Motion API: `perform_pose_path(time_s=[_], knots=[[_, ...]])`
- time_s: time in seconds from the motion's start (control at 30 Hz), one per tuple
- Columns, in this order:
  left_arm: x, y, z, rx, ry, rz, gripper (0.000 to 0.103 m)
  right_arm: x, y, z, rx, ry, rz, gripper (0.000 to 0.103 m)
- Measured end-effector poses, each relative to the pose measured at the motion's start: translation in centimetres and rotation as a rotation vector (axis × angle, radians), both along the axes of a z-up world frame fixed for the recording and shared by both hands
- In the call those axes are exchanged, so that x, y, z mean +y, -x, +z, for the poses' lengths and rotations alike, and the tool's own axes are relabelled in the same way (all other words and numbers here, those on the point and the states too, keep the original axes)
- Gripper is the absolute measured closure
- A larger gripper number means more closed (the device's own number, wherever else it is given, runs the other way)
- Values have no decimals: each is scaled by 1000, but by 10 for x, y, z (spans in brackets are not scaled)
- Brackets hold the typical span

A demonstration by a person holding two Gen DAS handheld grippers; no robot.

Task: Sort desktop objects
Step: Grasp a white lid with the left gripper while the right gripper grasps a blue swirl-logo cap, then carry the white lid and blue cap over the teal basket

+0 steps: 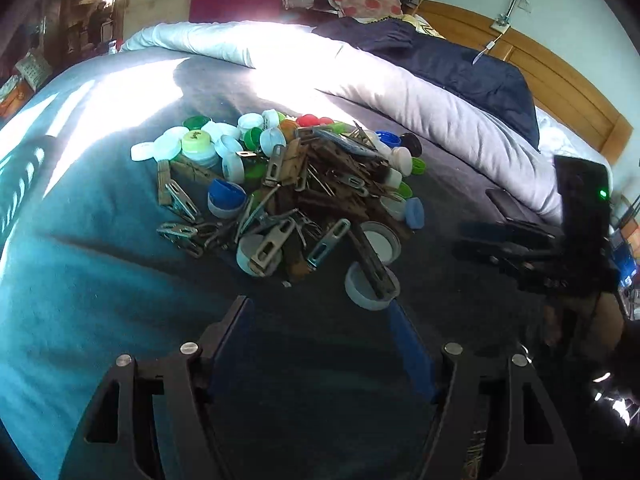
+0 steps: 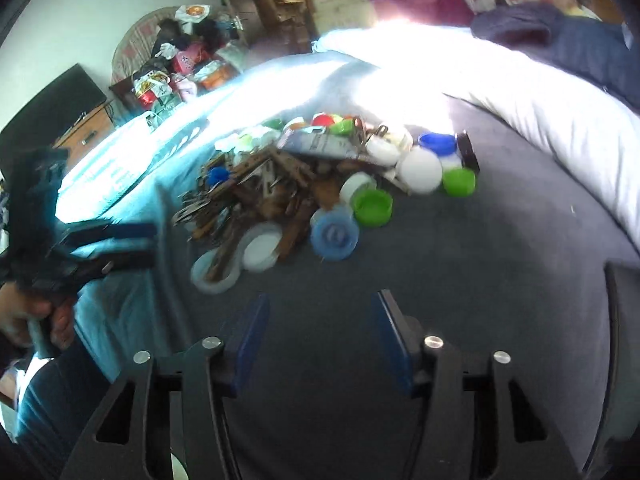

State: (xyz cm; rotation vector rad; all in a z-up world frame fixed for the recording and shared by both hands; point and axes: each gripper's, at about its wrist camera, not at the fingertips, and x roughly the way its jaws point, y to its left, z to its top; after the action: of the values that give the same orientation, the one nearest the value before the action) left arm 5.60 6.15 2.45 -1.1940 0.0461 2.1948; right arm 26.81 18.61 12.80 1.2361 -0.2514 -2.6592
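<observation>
Sorting looks barely begun — the mixed pile [image 1: 288,184] of bottle caps and clothespins sits unsplit at frame centre on the bed [image 1: 80,264]; left gripper [image 1: 320,320] and right gripper [image 2: 318,314] both gape, empty, just short of it

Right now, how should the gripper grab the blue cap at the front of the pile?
Grip the blue cap across its round side wall, coming from the open bedsheet in front. It leans on the pile with its top facing out, so only its near rim is free; clothespins crowd behind it. The right gripper is open and empty, probably the handier one.
</observation>
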Motion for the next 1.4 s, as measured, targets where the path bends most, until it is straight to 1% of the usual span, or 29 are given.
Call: perform_pose_path(time_s=[0.07, 0.17, 0.2, 0.23, 0.27, 0.3, 0.37, 0.47, 0.6, 0.67, 0.7, 0.73, 0.77, 0.9, 0.93, 1.0, 1.07, 1.1, 1.13, 1.17, 1.2, 1.23, 1.3, 1.4], knots=[[4, -5, -5, -11, 13, 2, 32, -3, 21, -2, 3, -25, 36, 50], [12, -9, -6, 7, 47, -17, 32, -11, 45, -12, -7, -48, 82, 50], [16, -8, -6, 14, 55, -22, 32, -11, 46, -14, 1, -50, 79, 53], [19, -7, -6, 22, 61, -27, 32, -9, 46, -14, 0, -49, 58, 63], [24, -6, -6, 29, 61, -36, 32, -6, 43, -13, -4, -53, 36, 74], [29, -5, -6, 33, 56, -50, 32, -3, 35, -11, 13, -33, 24, 74], [41, -4, -8, 46, 53, -90, 32, 6, 18, -11, 11, 7, 1, 74], [57, -2, -18, 64, 85, -139, 32, 17, -2, -16, -4, 60, -29, 74], [69, 6, -30, 65, 110, -153, 32, 22, -3, -16, 0, 77, -37, 74], [70, 7, -33, 66, 134, -135, 49, 22, -2, -17, 2, 82, -40, 74], [68, 7, -32, 54, 138, -124, 63, 23, -2, -16, 4, 82, -40, 74], [65, 7, -29, 33, 131, -118, 63, 24, -4, -15, 6, 81, -40, 74], [63, 4, -25, 16, 147, -118, 63, 24, -4, -14, 7, 84, -39, 74], [69, -6, -16, -75, 340, -198, 63, 27, -5, -14, 6, 109, -53, 74], [70, -7, -11, -78, 382, -211, 62, 28, -5, -14, 6, 115, -57, 74], [69, -8, -6, -122, 446, -242, 63, 27, -5, -14, 9, 118, -58, 74], [66, -9, -1, -118, 522, -249, 62, 26, -7, -13, 16, 113, -52, 74], [65, -12, 0, -100, 576, -260, 62, 25, -7, -12, 20, 107, -48, 74], [64, -15, 4, -67, 614, -265, 62, 24, -8, -10, 23, 103, -45, 74], [61, -15, 11, -60, 598, -261, 62, 24, -8, -10, 25, 102, -43, 74], [55, -14, 16, -84, 553, -249, 62, 25, -9, -10, 28, 103, -43, 74], [49, -12, 19, -90, 531, -230, 62, 26, -9, -9, 29, 109, -44, 74], [37, -11, 24, -60, 527, -182, 63, 28, -11, -8, 34, 115, -51, 74], [18, -15, 42, -34, 436, -120, 63, 32, -13, -5, 39, 124, -62, 74]])
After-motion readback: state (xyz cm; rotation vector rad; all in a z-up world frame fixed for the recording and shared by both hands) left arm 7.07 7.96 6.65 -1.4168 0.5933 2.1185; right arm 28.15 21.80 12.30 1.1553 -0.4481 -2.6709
